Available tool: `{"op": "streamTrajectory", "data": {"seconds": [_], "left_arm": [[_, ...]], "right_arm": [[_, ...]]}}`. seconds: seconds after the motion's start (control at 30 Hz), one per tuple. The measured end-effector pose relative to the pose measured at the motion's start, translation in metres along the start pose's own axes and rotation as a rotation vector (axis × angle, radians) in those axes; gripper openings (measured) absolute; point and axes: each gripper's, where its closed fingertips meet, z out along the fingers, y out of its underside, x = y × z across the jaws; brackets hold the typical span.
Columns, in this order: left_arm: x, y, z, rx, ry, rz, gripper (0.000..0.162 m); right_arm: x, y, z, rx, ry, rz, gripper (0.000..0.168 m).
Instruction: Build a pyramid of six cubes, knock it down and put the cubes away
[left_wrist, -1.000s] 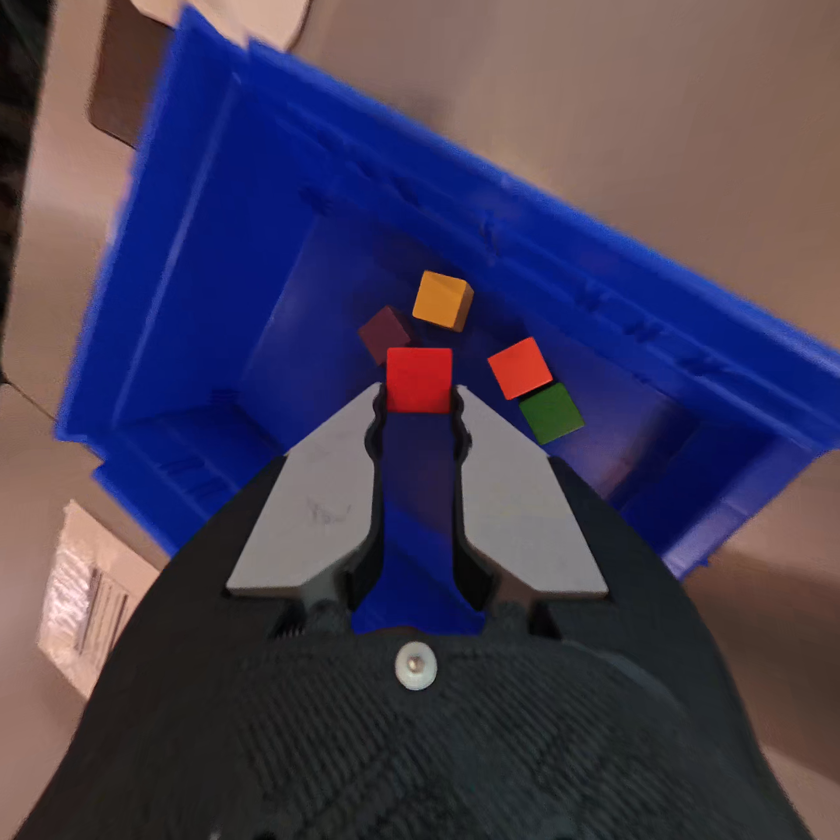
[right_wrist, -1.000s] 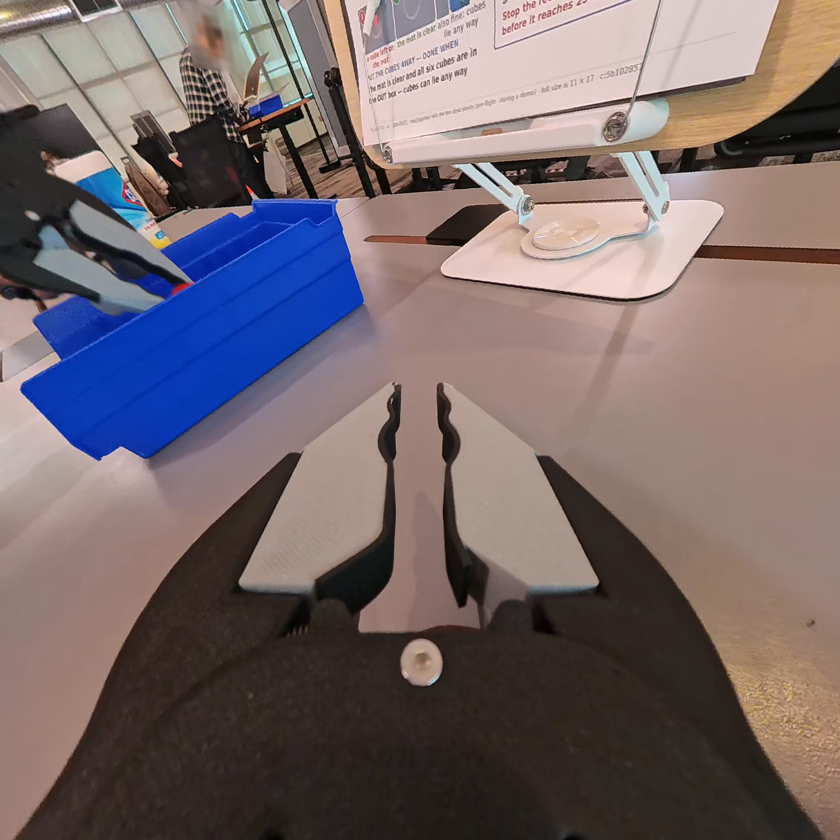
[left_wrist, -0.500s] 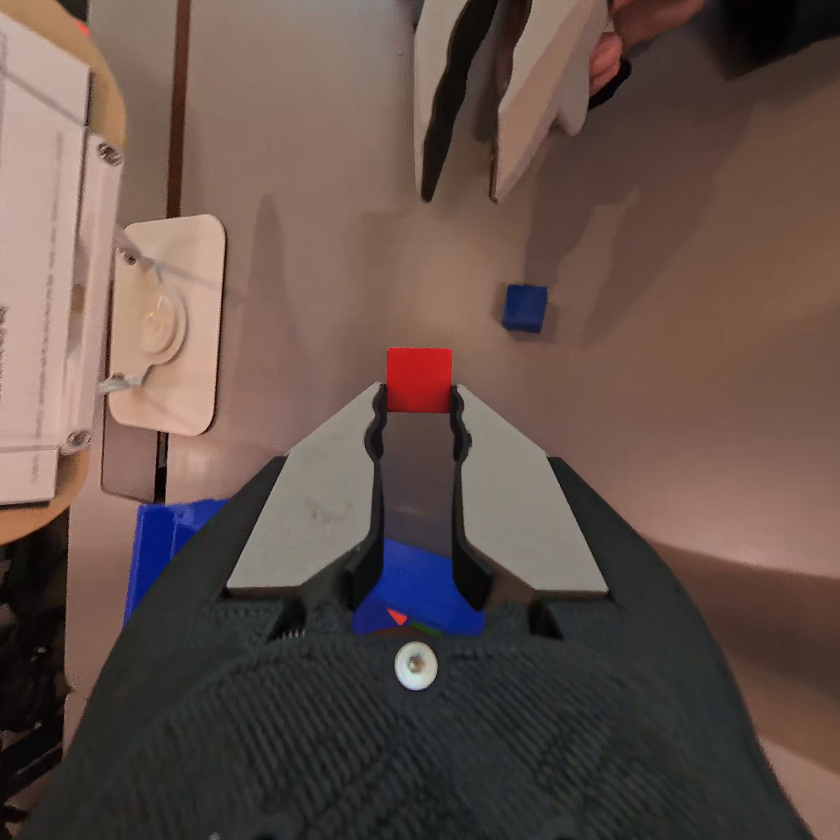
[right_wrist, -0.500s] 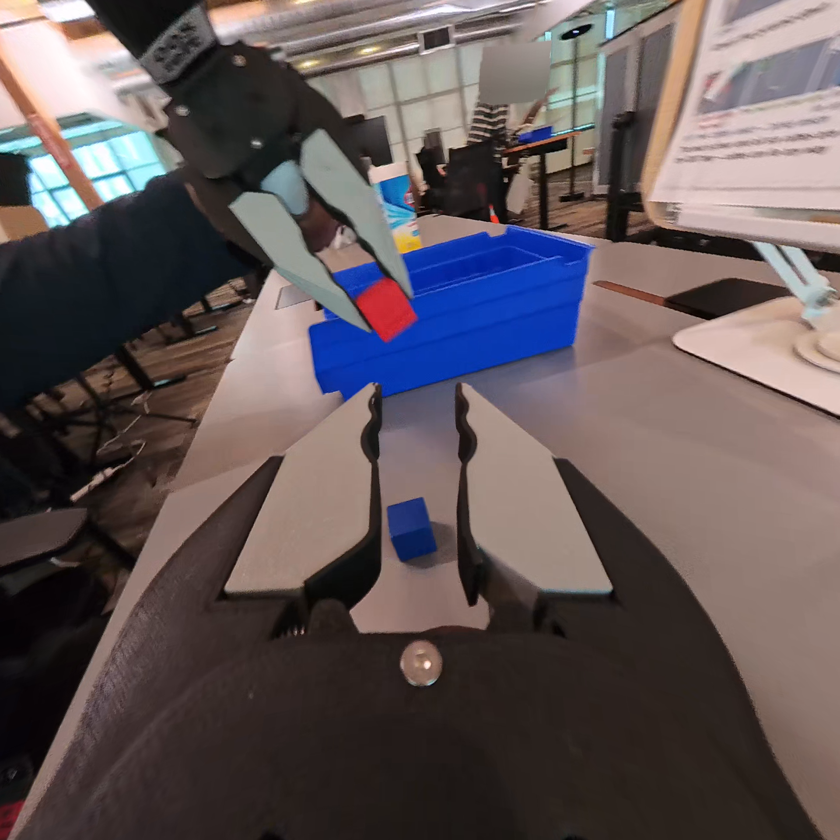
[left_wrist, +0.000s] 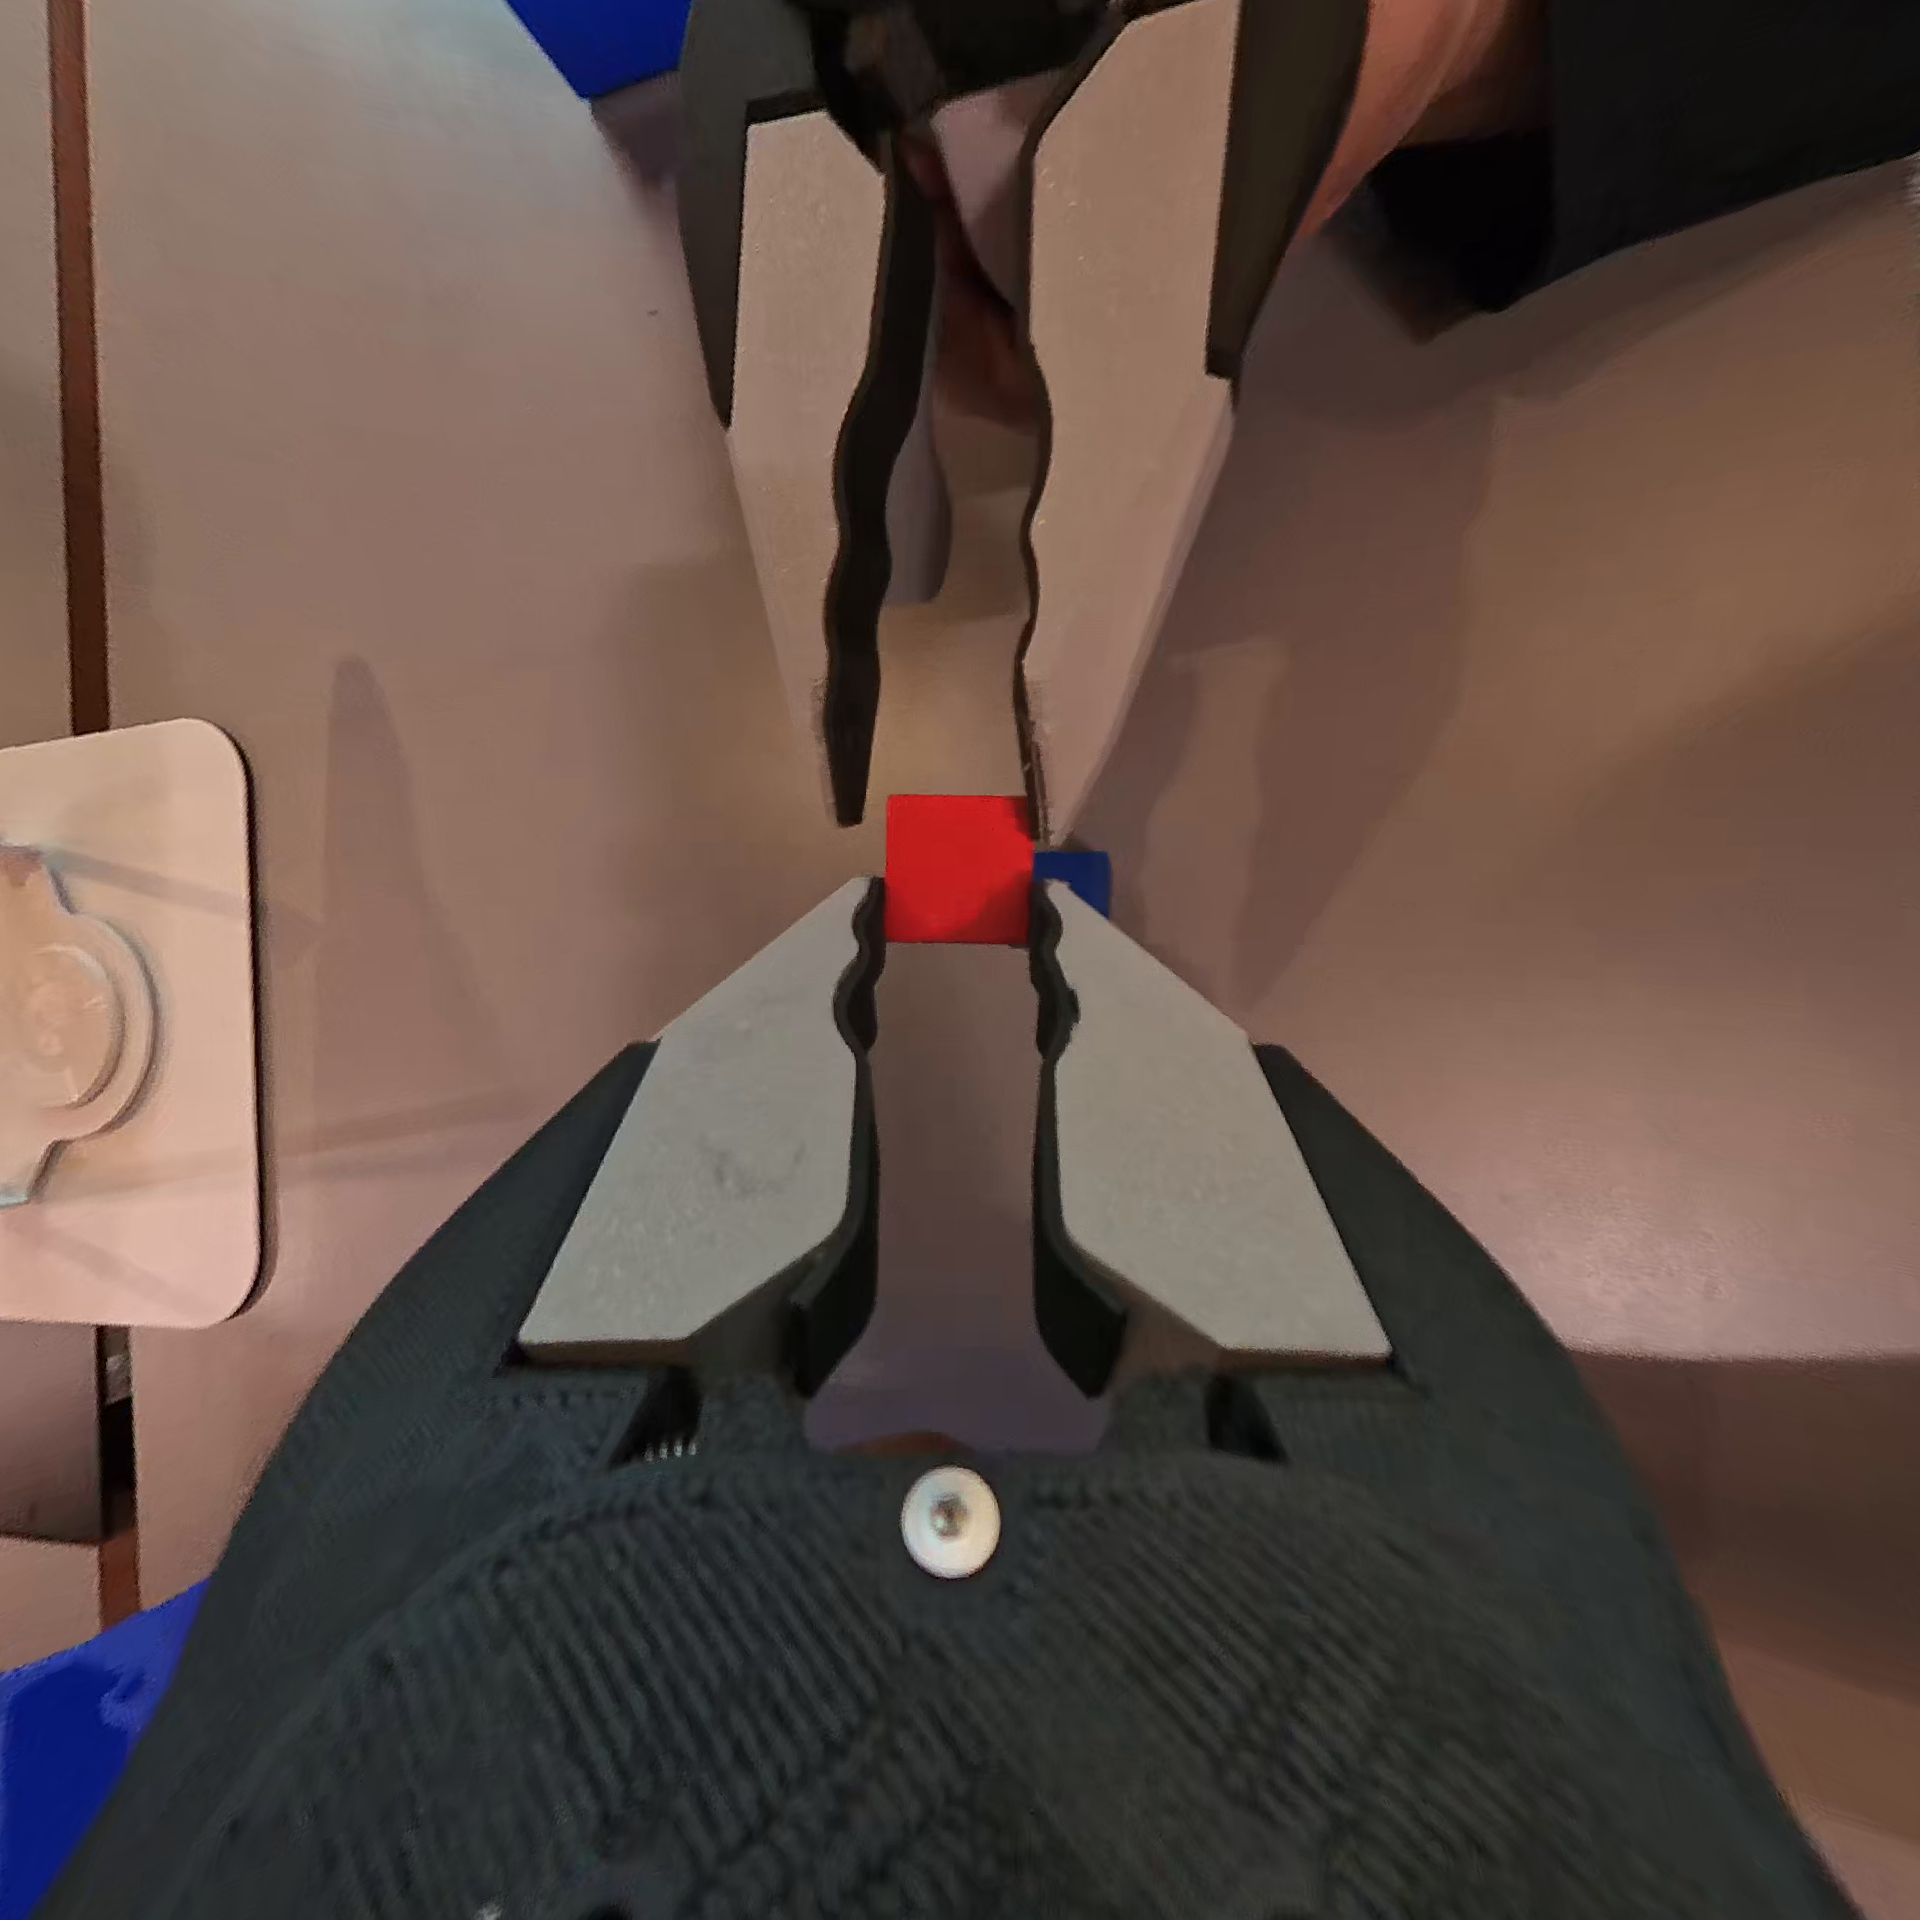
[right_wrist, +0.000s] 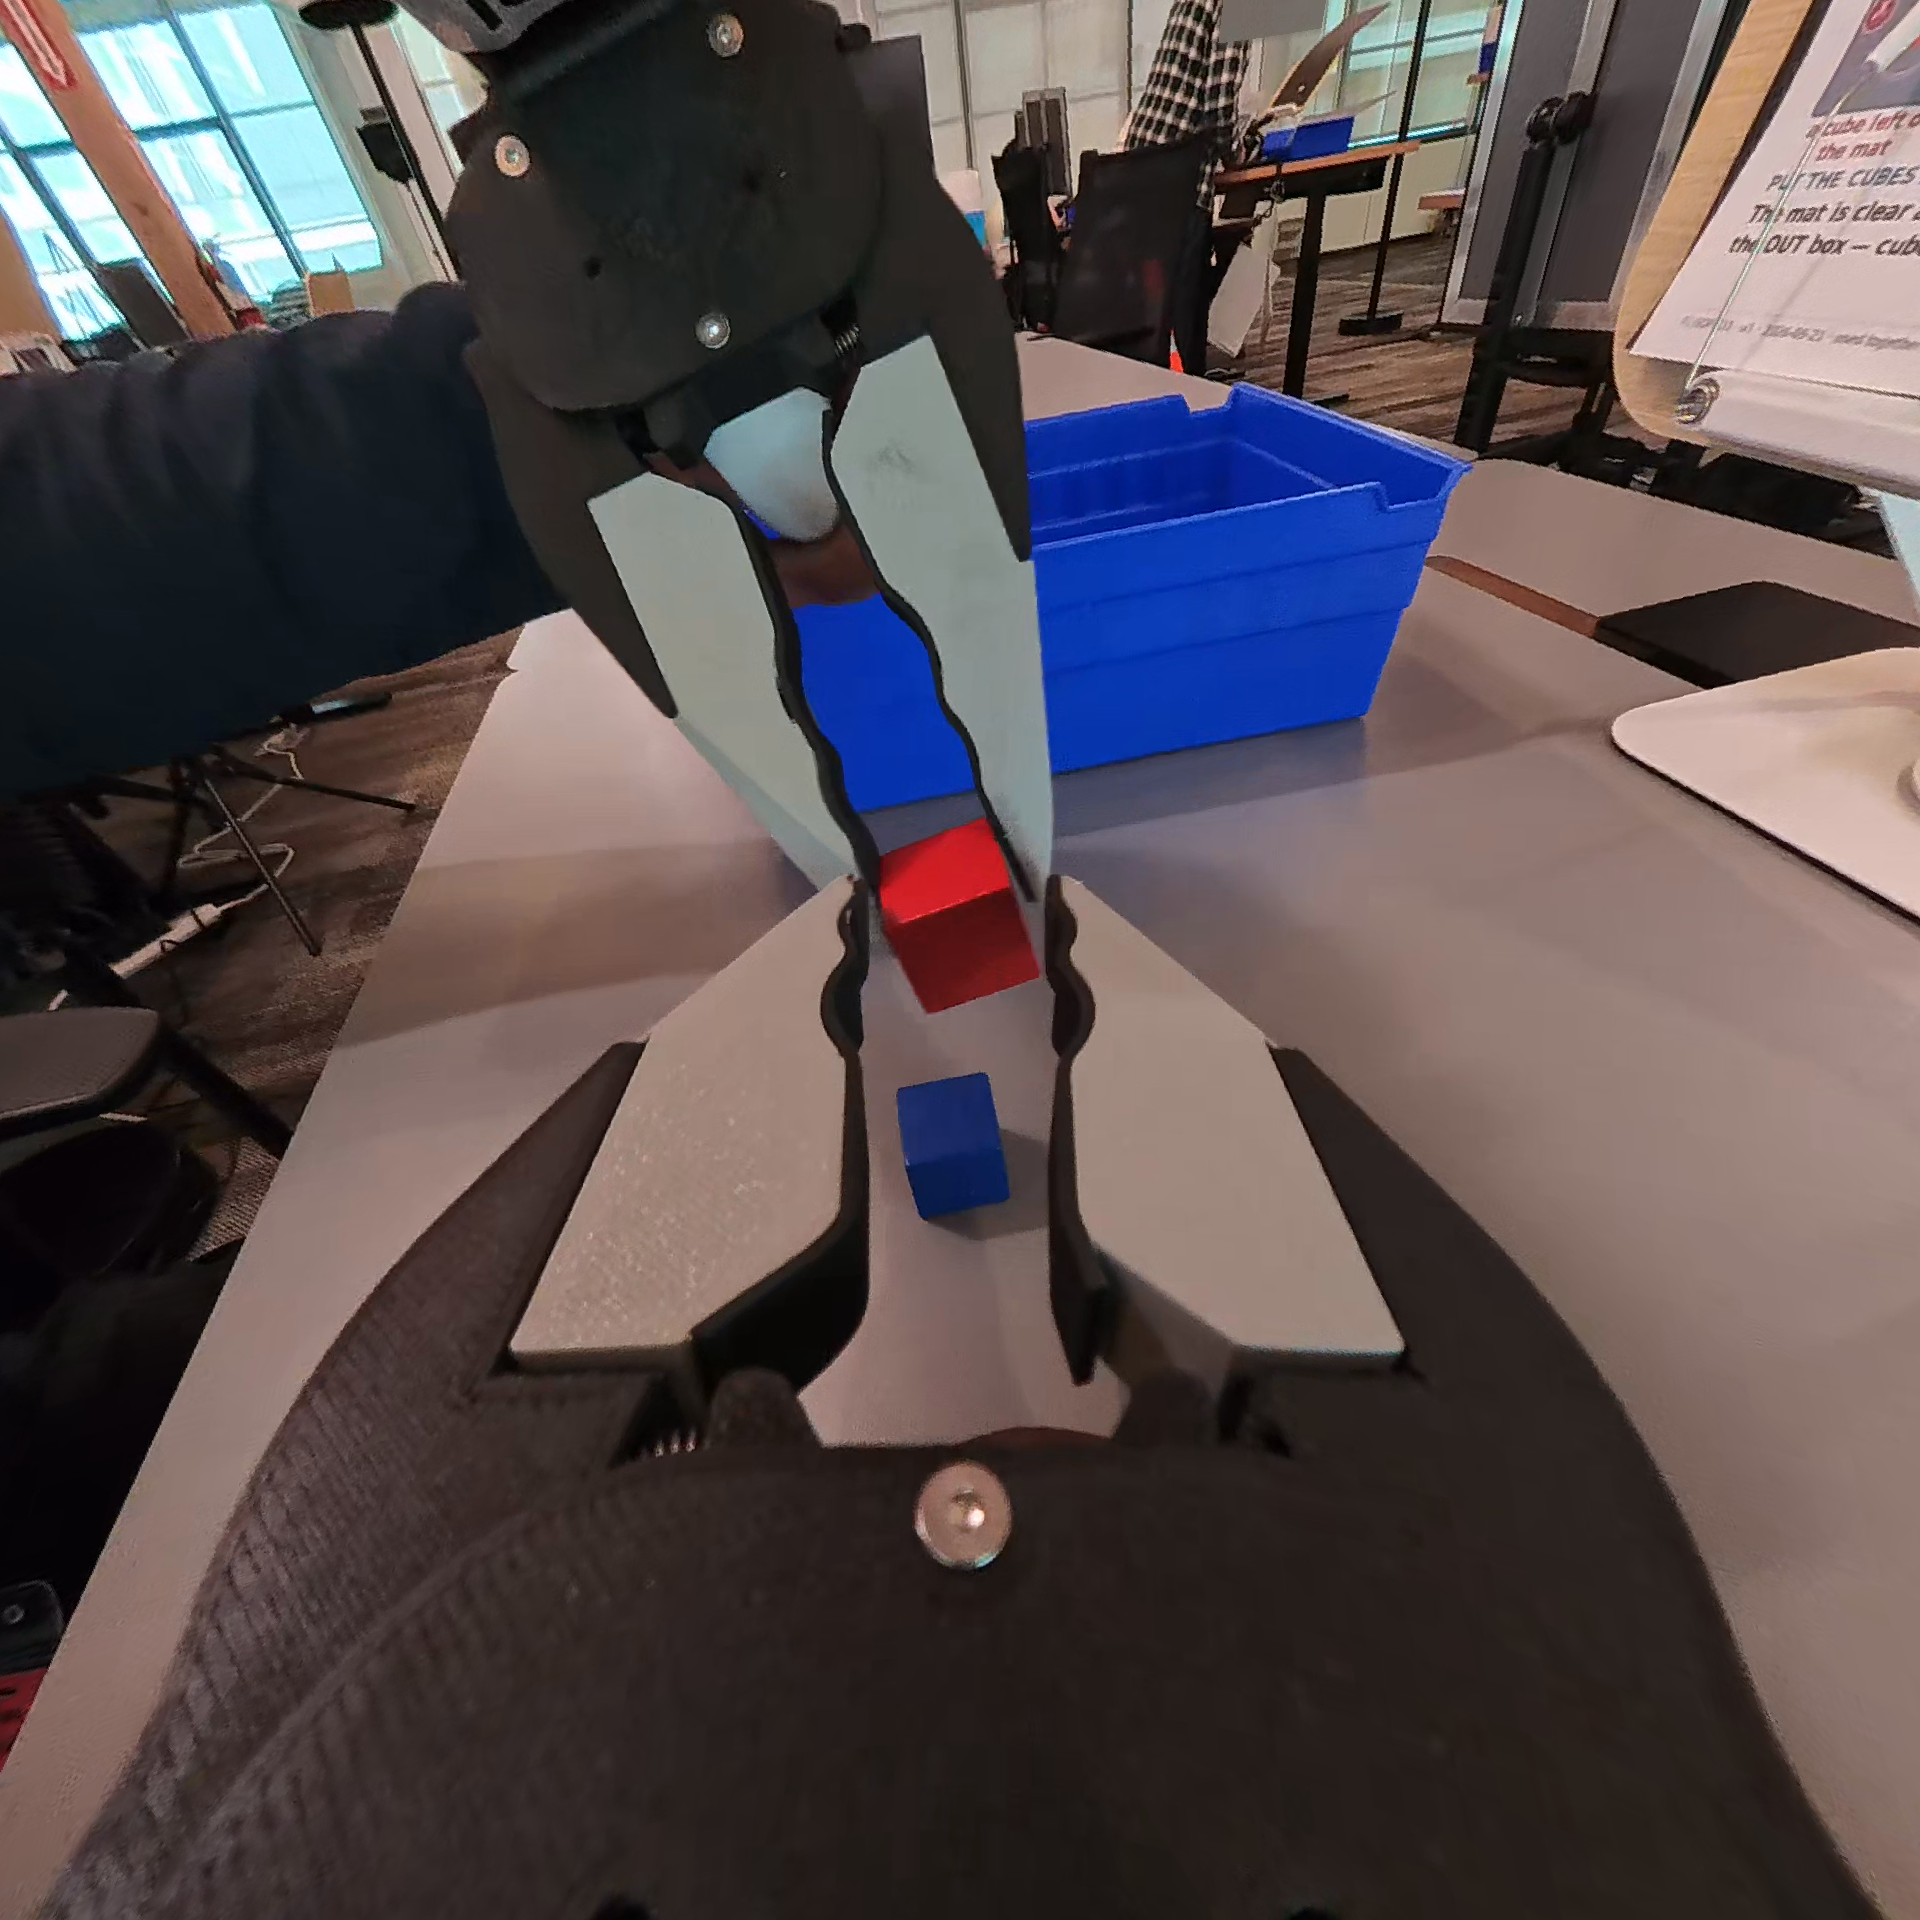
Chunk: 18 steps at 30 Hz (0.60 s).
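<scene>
My left gripper (left_wrist: 956, 899) is shut on a red cube (left_wrist: 954, 857) and holds it just above the grey table. In the right wrist view the left gripper (right_wrist: 940, 868) points down from above, with the red cube (right_wrist: 961, 925) in its tips. A blue cube (right_wrist: 951, 1143) sits on the table under and just in front of the red one; only its edge (left_wrist: 1081, 878) shows in the left wrist view. My right gripper (right_wrist: 954, 909) is open and empty, its fingers on either side of the blue cube, apart from it. It also shows in the left wrist view (left_wrist: 940, 810).
A blue bin (right_wrist: 1226, 613) stands on the table behind the cubes; its corner (left_wrist: 62, 1714) shows at the lower left of the left wrist view. A white stand base (right_wrist: 1787, 769) with a sign sits at the right. The table edge runs along the left.
My left gripper has carried the red cube from over the bin to the table and lowered it close to the blue cube. My right gripper has swung left to face the blue cube and opened wider.
</scene>
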Motion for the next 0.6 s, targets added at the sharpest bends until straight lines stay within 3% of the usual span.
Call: {"op": "streamTrajectory", "data": {"seconds": [0.03, 0.6], "left_arm": [[0.002, 0.0, -0.001, 0.005, 0.008, 0.002, 0.026], [0.013, 0.003, -0.006, 0.036, 0.065, -0.045, 0.026]], "right_arm": [[-0.001, 0.0, 0.0, -0.002, -0.005, -0.001, 0.032], [-0.015, 0.008, 0.011, -0.058, -0.008, -0.112, 0.025]]}}
